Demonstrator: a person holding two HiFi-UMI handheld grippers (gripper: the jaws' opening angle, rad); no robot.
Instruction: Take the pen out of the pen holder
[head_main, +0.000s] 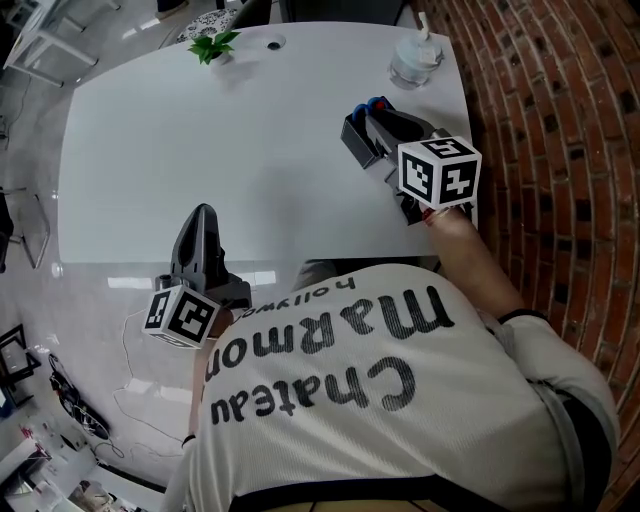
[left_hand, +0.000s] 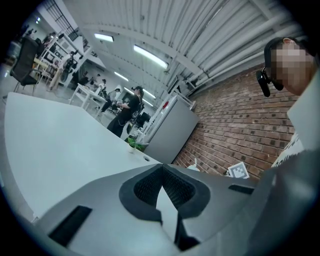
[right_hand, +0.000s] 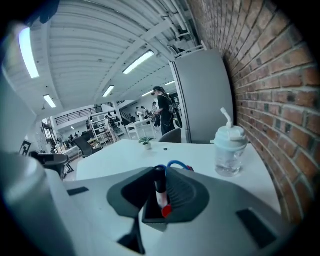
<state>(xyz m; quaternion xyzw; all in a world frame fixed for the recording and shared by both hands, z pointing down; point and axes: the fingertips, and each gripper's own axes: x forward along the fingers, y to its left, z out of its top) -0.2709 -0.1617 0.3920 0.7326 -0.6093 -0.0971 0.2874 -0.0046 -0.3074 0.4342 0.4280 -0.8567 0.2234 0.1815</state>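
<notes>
On the white table (head_main: 200, 150), at its right side, stands a black pen holder (head_main: 355, 140) (right_hand: 152, 216). My right gripper (head_main: 372, 118) (right_hand: 160, 172) reaches down over it. Its jaws are shut on a pen (right_hand: 161, 192) with a black cap, a white barrel and a red part, which stands upright between the pads. A blue curved item (right_hand: 177, 164) (head_main: 378, 102) pokes out just beyond the tips. My left gripper (head_main: 203, 215) (left_hand: 161, 167) hovers at the table's near edge, far left of the holder, shut with nothing between its fingers.
A clear lidded cup with a straw (head_main: 413, 60) (right_hand: 230, 150) stands at the far right corner. A small potted plant (head_main: 213, 46) (left_hand: 134, 142) sits at the far edge beside a cable hole (head_main: 274, 43). A brick wall (head_main: 560, 120) runs along the right.
</notes>
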